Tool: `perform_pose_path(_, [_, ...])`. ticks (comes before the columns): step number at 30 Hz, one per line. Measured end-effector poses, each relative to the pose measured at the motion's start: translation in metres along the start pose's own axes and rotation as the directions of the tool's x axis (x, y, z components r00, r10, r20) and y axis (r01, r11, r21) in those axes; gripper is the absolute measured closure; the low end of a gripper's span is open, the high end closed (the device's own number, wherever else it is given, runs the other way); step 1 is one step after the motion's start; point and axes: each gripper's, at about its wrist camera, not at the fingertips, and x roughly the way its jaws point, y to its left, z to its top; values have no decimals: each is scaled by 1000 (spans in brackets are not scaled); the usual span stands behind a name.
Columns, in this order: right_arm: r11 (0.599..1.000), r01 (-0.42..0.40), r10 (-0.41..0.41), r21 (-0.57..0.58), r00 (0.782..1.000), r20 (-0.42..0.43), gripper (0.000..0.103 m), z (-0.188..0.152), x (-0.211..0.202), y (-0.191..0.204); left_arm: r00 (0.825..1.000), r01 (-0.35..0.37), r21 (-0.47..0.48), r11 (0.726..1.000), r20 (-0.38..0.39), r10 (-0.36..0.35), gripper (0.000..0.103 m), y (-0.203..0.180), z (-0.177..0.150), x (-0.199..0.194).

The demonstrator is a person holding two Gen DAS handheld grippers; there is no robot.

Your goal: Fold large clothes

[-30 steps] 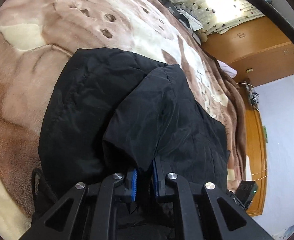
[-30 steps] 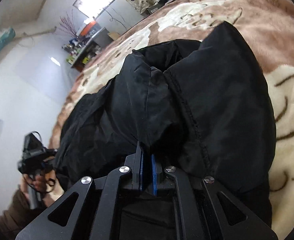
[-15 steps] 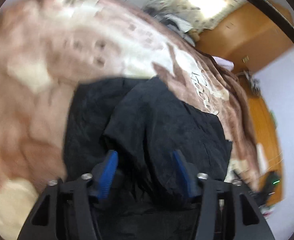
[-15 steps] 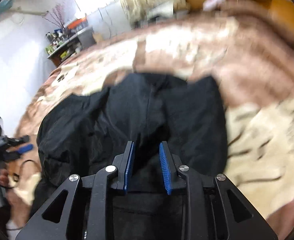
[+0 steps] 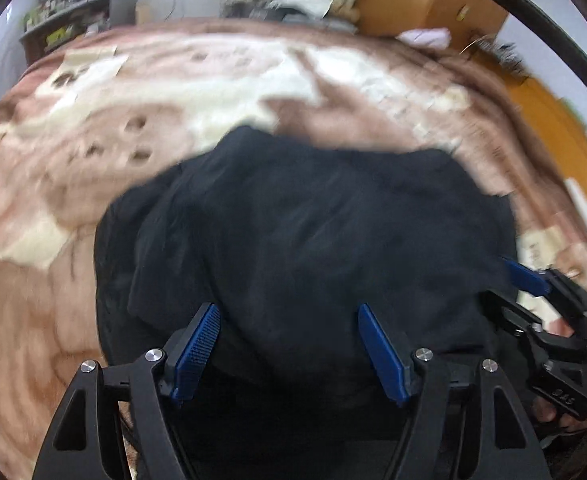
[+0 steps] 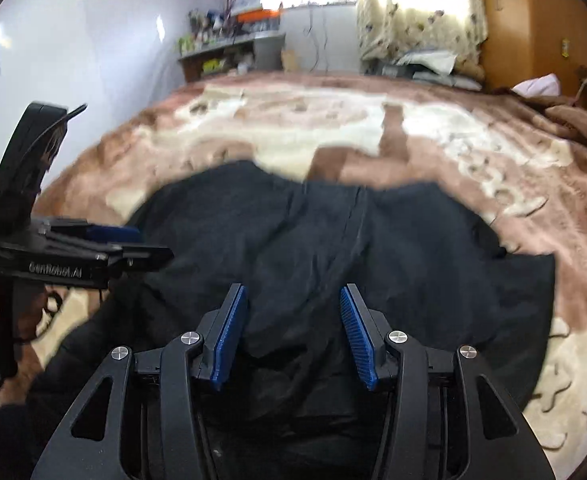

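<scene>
On the bed: a brown-and-cream blanket (image 5: 105,128) carries everything, a broad soft surface for folding.
Left gripper (image 5: 289,350): jaws apart and opening, empty, pads clear of the cloth below.
Jacket (image 5: 313,232): black, bunched in a folded heap mid-bed, apparently just let go.
Right gripper (image 6: 291,334): jaws apart and opening, nothing between them; likely freed for the next fold.
</scene>
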Motion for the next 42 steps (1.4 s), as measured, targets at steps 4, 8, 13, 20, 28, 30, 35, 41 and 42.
perform_pose_path(4, [1000,-7,7,-4,997,-77,54,-29,29,-14,1000,23,-15,1000,-9,-23,31,14,-17,17])
perform_pose_path(8, [1000,-24,23,-14,997,-68,54,-38,33,-19,1000,14,4,1000,-8,-14,31,13,-22,25])
perform_pose_path(13, [999,-30,29,-14,994,-102,54,-34,32,-21,1000,13,-3,1000,-20,-13,31,11,-20,27])
perform_pose_path(20, [996,-13,4,91,996,91,54,-11,-34,-42,996,12,28,1000,90,-14,31,15,-13,-16])
perform_pose_path(28, [984,142,-145,112,989,17,54,0,-2,-75,993,-67,-65,996,90,73,31,37,14,-7])
perform_pose_path(30, [982,165,-164,88,986,-19,54,-5,11,-82,992,-111,-50,993,57,114,30,39,8,10])
perform_pose_path(35, [984,146,-145,98,989,-19,54,-19,20,-90,998,-59,-112,992,25,62,23,56,1,27])
perform_pose_path(41, [979,150,-146,141,989,-37,54,-18,13,-88,996,-86,-98,991,11,88,22,50,-2,28])
perform_pose_path(42, [977,136,-134,166,991,-23,54,-16,5,-89,998,-69,-126,990,5,70,22,52,-3,23])
